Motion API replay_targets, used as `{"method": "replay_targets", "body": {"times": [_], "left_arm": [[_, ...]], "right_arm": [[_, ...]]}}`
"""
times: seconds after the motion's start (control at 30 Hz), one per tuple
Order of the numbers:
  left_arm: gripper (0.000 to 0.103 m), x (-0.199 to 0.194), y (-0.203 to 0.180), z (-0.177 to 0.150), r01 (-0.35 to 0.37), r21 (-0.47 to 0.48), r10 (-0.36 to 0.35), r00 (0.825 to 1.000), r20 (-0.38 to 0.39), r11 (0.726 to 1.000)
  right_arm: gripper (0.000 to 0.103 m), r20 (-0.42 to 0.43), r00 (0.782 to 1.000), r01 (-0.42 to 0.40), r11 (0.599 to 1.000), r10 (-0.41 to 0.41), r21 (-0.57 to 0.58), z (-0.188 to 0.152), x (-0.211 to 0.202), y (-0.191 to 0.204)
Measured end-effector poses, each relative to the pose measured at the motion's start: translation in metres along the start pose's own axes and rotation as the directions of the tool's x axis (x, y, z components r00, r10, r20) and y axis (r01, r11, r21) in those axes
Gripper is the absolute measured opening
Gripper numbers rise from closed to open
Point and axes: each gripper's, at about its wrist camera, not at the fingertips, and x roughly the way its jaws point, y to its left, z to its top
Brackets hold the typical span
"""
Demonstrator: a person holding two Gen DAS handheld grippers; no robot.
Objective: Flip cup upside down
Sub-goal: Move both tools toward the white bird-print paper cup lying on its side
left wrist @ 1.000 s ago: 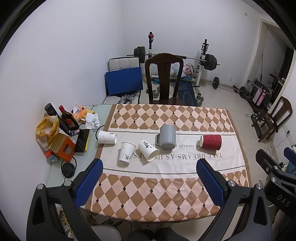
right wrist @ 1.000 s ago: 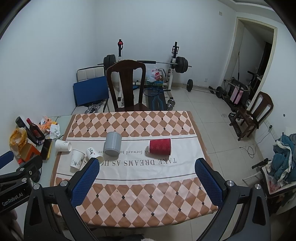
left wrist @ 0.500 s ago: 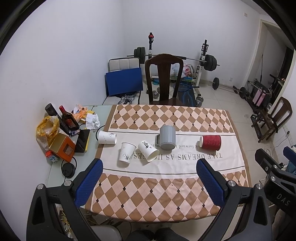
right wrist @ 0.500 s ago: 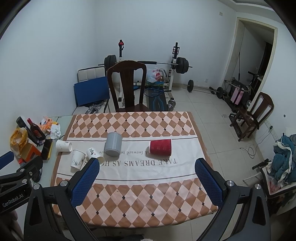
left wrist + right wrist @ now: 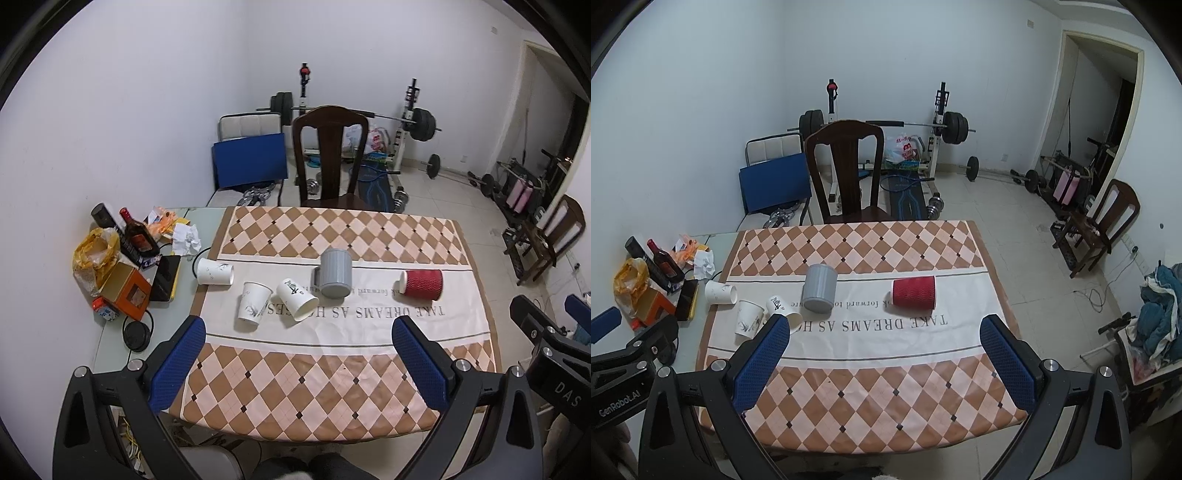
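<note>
Several cups lie on their sides on the checked tablecloth: a red ribbed cup, a grey mug, and three white paper cups. My left gripper is open and empty, held high above the table's near edge. My right gripper is open and empty, also high above the near edge. Each gripper shows at the side of the other's view.
Bottles, an orange box, a yellow bag and crumpled paper clutter the table's left end. A dark wooden chair stands behind the table. Gym weights and another chair stand further off.
</note>
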Motion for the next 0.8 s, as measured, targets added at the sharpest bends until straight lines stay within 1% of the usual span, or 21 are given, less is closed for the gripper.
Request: {"method": "replay_targets", "body": {"times": [0.03, 0.1, 0.17, 0.23, 0.3, 0.33, 0.37, 0.4, 0.47, 0.5, 0.57, 0.6, 0.63, 0.7, 0.77, 0.8], "left_arm": [[0.103, 0.003, 0.002, 0.002, -0.012, -0.01, 0.012, 1.0, -0.004, 1.0], [0.103, 0.015, 0.009, 0.005, -0.047, -0.04, 0.046, 0.999, -0.028, 0.998], [0.103, 0.034, 0.02, 0.006, -0.105, -0.07, 0.1, 0.993, -0.069, 0.992], [0.103, 0.053, 0.032, 0.0, -0.154, -0.096, 0.143, 0.984, -0.104, 0.984], [0.103, 0.079, 0.05, -0.005, -0.24, -0.122, 0.22, 0.963, -0.158, 0.963], [0.103, 0.09, 0.057, -0.01, -0.267, -0.129, 0.242, 0.954, -0.178, 0.955], [0.103, 0.101, 0.065, -0.015, -0.299, -0.134, 0.269, 0.941, -0.207, 0.945], [0.103, 0.109, 0.07, -0.02, -0.319, -0.136, 0.284, 0.932, -0.227, 0.938], [0.103, 0.129, 0.082, -0.03, -0.358, -0.136, 0.313, 0.91, -0.272, 0.924], [0.103, 0.141, 0.089, -0.036, -0.379, -0.136, 0.326, 0.896, -0.3, 0.915], [0.103, 0.162, 0.103, -0.043, -0.4, -0.14, 0.333, 0.876, -0.35, 0.906], [0.103, 0.172, 0.109, -0.047, -0.41, -0.142, 0.334, 0.865, -0.375, 0.901], [0.103, 0.182, 0.116, -0.049, -0.41, -0.147, 0.329, 0.86, -0.39, 0.9], [0.103, 0.202, 0.129, -0.052, -0.414, -0.148, 0.32, 0.846, -0.426, 0.898], [0.103, 0.224, 0.142, -0.052, -0.407, -0.156, 0.298, 0.836, -0.461, 0.9], [0.103, 0.236, 0.15, -0.051, -0.4, -0.165, 0.28, 0.83, -0.482, 0.902]], "right_arm": [[0.103, -0.011, 1.0, 0.001, 1.0, -0.001, -0.003, 0.002, 0.003, 0.001], [0.103, -0.06, 0.998, -0.014, 1.0, 0.013, -0.005, 0.009, 0.024, 0.01], [0.103, -0.126, 0.991, -0.048, 0.999, 0.046, -0.016, 0.007, 0.059, 0.024], [0.103, -0.195, 0.978, -0.084, 0.996, 0.075, -0.035, 0.002, 0.093, 0.05], [0.103, -0.266, 0.959, -0.12, 0.99, 0.097, -0.071, -0.01, 0.133, 0.072], [0.103, -0.293, 0.95, -0.136, 0.987, 0.104, -0.089, -0.025, 0.153, 0.072], [0.103, -0.319, 0.941, -0.152, 0.983, 0.111, -0.105, -0.03, 0.168, 0.084], [0.103, -0.34, 0.934, -0.162, 0.98, 0.114, -0.117, -0.037, 0.179, 0.089], [0.103, -0.41, 0.904, -0.193, 0.97, 0.118, -0.147, -0.05, 0.216, 0.114], [0.103, -0.426, 0.897, -0.201, 0.967, 0.119, -0.153, -0.056, 0.225, 0.117], [0.103, -0.476, 0.873, -0.211, 0.961, 0.103, -0.181, -0.066, 0.255, 0.14], [0.103, -0.49, 0.866, -0.218, 0.958, 0.102, -0.187, -0.07, 0.263, 0.146], [0.103, -0.514, 0.853, -0.224, 0.955, 0.096, -0.194, -0.076, 0.277, 0.158], [0.103, -0.542, 0.835, -0.233, 0.952, 0.092, -0.197, -0.082, 0.292, 0.168], [0.103, -0.575, 0.815, -0.222, 0.955, 0.072, -0.195, -0.087, 0.321, 0.19], [0.101, -0.588, 0.806, -0.212, 0.959, 0.063, -0.189, -0.088, 0.33, 0.194]]}}
